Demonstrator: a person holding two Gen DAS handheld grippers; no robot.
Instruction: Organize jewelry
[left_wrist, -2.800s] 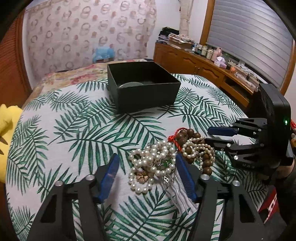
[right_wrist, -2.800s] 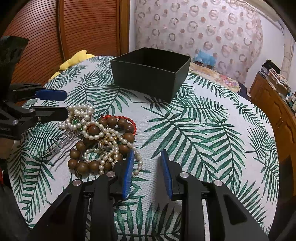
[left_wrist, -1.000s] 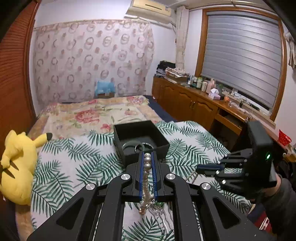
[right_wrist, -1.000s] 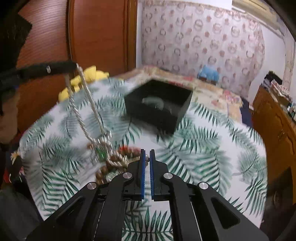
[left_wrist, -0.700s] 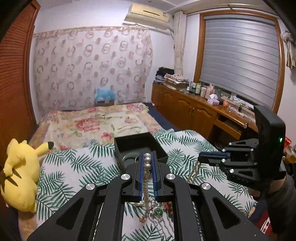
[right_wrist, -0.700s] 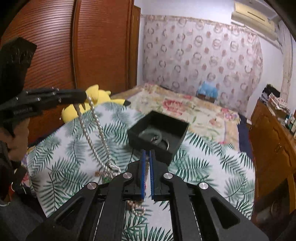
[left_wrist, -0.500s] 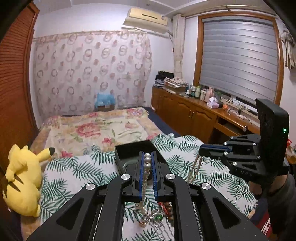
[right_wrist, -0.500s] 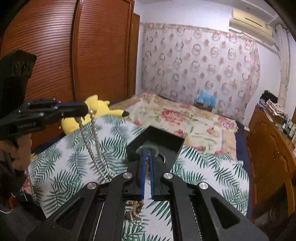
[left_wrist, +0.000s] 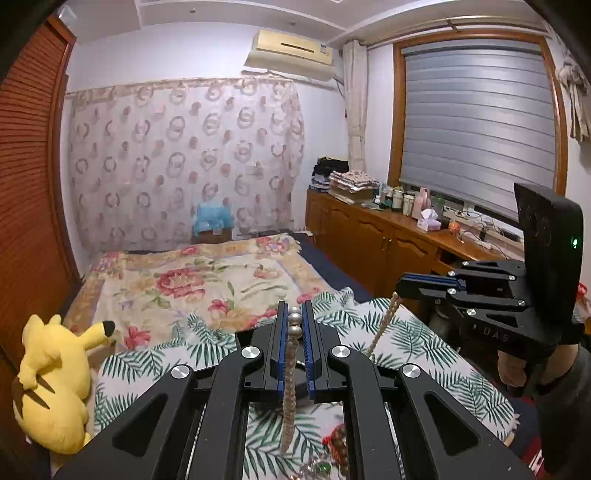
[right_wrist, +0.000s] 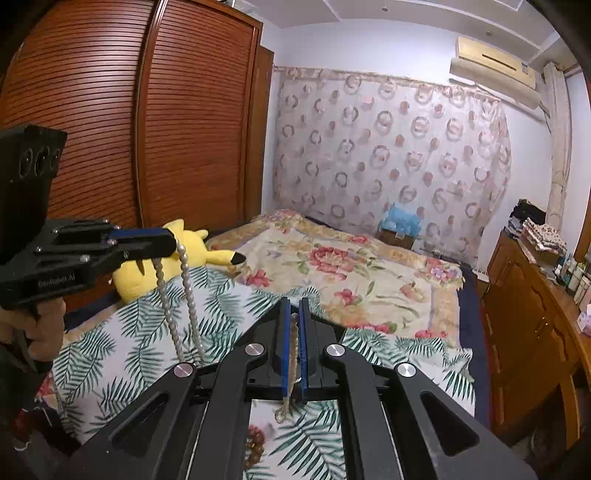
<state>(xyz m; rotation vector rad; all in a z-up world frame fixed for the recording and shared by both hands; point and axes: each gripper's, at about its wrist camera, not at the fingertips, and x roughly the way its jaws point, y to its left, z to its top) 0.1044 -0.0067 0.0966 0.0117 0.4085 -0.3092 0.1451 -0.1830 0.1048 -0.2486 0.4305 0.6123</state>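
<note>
My left gripper (left_wrist: 294, 314) is shut on a white pearl necklace (left_wrist: 290, 387), held high above the table with the strand hanging down; it also shows in the right wrist view (right_wrist: 184, 295) under that gripper (right_wrist: 171, 242). My right gripper (right_wrist: 291, 310) is shut on a thinner beaded strand (right_wrist: 291, 354), seen in the left wrist view (left_wrist: 384, 325) under that gripper (left_wrist: 400, 286). The black box (left_wrist: 328, 338) is mostly hidden behind my left fingers. The pile of brown beads and red cord (left_wrist: 338, 443) lies on the leaf-print table below.
The leaf-print tablecloth (left_wrist: 424, 354) covers the round table. A yellow plush toy (left_wrist: 51, 380) lies to the left. A floral bed (left_wrist: 207, 280) is beyond, a wooden sideboard (left_wrist: 388, 240) at right, and a wooden wardrobe (right_wrist: 147, 129) at left.
Both grippers shut on strands from the pile and rose high above the table. The strands hang stretched out, and the box has dropped behind my fingers.
</note>
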